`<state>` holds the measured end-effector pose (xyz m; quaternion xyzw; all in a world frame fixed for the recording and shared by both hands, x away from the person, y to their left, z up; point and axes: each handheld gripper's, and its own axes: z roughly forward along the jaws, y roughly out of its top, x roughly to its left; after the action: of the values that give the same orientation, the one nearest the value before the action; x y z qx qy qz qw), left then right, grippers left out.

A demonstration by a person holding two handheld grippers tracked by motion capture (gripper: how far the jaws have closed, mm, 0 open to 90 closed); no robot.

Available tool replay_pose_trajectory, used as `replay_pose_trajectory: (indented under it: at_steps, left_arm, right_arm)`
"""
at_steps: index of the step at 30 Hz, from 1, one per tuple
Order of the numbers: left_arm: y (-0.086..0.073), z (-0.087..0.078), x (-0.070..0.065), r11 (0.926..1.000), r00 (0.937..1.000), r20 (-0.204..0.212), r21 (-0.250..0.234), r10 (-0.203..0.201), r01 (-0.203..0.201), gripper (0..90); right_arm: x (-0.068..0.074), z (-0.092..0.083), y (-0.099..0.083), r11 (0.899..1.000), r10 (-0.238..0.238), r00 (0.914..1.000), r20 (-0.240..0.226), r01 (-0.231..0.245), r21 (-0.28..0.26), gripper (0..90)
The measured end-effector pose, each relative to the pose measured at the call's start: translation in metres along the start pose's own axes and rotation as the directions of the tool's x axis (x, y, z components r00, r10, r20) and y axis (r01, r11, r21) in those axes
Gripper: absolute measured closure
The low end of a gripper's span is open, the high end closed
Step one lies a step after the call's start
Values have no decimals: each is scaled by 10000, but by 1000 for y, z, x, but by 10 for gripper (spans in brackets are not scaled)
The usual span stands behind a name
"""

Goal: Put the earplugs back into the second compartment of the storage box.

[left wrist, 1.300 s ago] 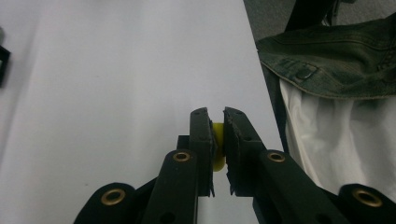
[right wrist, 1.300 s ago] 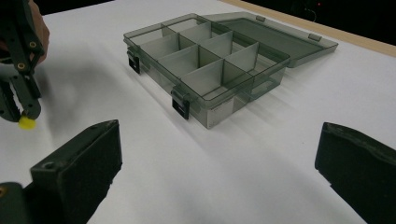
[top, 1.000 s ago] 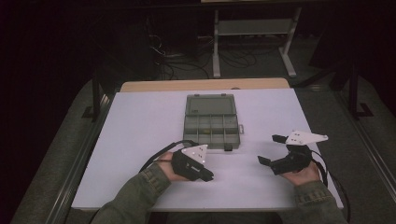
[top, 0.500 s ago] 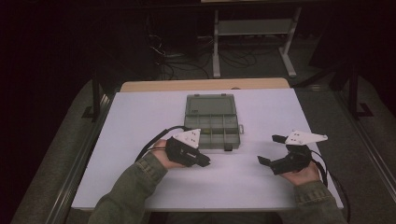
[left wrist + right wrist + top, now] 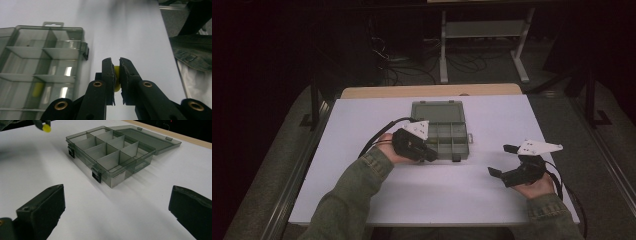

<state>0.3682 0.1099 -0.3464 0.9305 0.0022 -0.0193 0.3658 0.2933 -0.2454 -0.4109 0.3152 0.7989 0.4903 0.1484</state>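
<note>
lying open on white table (image 5: 362, 200): compartment box (image 5: 439, 131). now reaching closer to box than a second ago, left gripper (image 5: 116, 65) clamping small yellow piece (image 5: 116, 72), probably for dropping into a compartment. waiting well apart with jaws wide, right gripper (image 5: 503, 160).

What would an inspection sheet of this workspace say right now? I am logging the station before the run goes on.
Surface: white table top, bare apart from the items below.
Job's things: clear compartment box with its lid open and lying flat behind it; small yellow piece between the left gripper's fingers; a yellowish shape shows in one compartment.
Clutter: nothing seen.
Grippers: left gripper shut on the yellow piece at the box's near left corner; right gripper open, apart from the box.
Cables: one black cable trails from the left gripper; loose cables on the floor behind.
Surroundings: dark room, metal stand beyond the table.
</note>
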Motion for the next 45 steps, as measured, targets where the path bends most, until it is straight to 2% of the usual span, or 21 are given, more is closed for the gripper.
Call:
replay_pose_trajectory:
  at_steps: [5,8,15,22,34,39,42,45]
  left_arm:
    - [7,-5,11,10000,9998,-184,26,-45,45,827]
    - [9,-7,19,9993,9995,-76,-248,-292,290,827]
    - [12,-7,33,9979,9983,-237,-396,-527,517,832]
    - [16,-13,48,9952,9946,-659,-608,-808,768,834]
    - [9,-9,73,9836,9811,-1175,-1128,-1540,1409,849]
    - [1,-5,83,9718,9695,-1272,-1363,-2096,1922,850]
    - [-3,0,88,9698,9625,-1445,-1175,-2295,2136,850]
    - [-5,4,91,9666,9574,-1555,-1212,-2434,2260,849]
  right_arm:
    - [0,0,0,10000,-15,10000,-8,15,3,2]
    - [0,0,0,10000,12,10000,3,-12,-3,2]
    - [0,0,0,10000,8,10000,-9,-8,-29,2]
    - [0,0,0,10000,8,10000,-26,-9,-41,2]
    - [0,0,0,10000,-5,10000,-32,5,6,2]
    - [0,0,0,10000,4,10000,-33,-4,1,2]
    - [0,0,0,10000,12,10000,-37,-12,-2,2]
    - [0,0,0,10000,17,10000,-56,-17,23,2]
